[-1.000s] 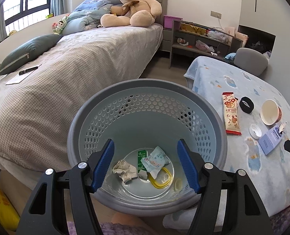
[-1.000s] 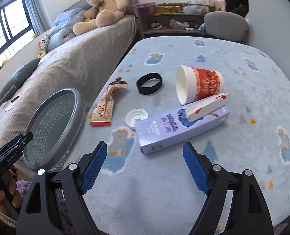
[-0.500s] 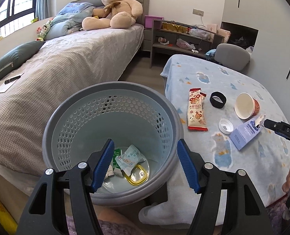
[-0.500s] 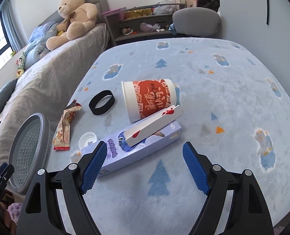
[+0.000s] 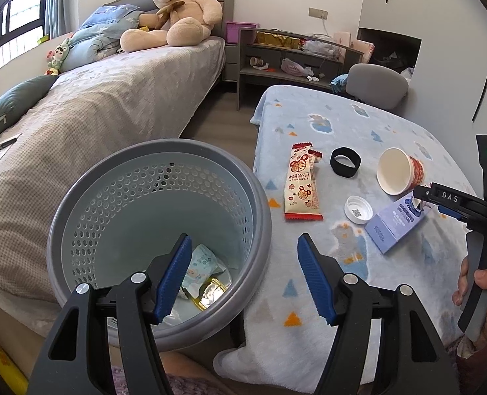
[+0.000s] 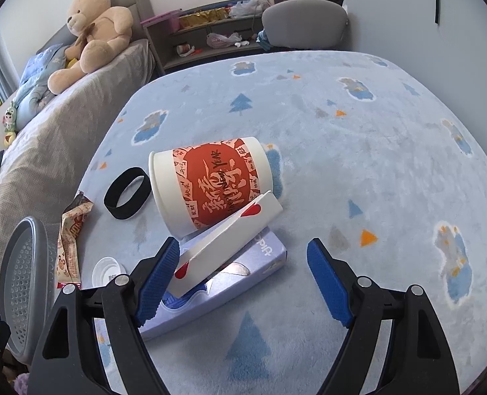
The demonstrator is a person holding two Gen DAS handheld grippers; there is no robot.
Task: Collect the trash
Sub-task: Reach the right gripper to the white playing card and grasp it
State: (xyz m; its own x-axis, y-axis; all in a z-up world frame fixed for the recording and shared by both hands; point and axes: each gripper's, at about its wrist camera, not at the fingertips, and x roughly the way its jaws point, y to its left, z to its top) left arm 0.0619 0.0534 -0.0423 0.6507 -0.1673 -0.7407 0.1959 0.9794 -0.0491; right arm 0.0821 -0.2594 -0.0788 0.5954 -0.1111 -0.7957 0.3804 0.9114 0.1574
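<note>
My left gripper [image 5: 243, 247] is open and empty, hovering over the near rim of the grey perforated basket [image 5: 260, 204], which holds a few wrappers. On the blue patterned table cover lie a snack wrapper [image 5: 302, 187], a black band [image 5: 345, 162], a white cap [image 5: 358, 209], a paper cup [image 6: 217, 187] on its side and a purple box [image 6: 263, 256] with its white flap raised. My right gripper [image 6: 243, 247] is open just above the box. The flap's end sits between the jaws beside the left pad, with nothing gripped.
A bed [image 5: 95, 115] with a teddy bear [image 5: 177, 16] runs along the left, close behind the basket. A grey shelf unit [image 5: 293, 62] and a grey chair [image 5: 375, 85] stand beyond the table. A person's hand [image 5: 483, 289] holds the right gripper's handle at the table's right edge.
The left gripper has shifted right, from over the basket's middle to its rim by the table. The right gripper has moved in toward the box and cup, so the flap now lies between its jaws.
</note>
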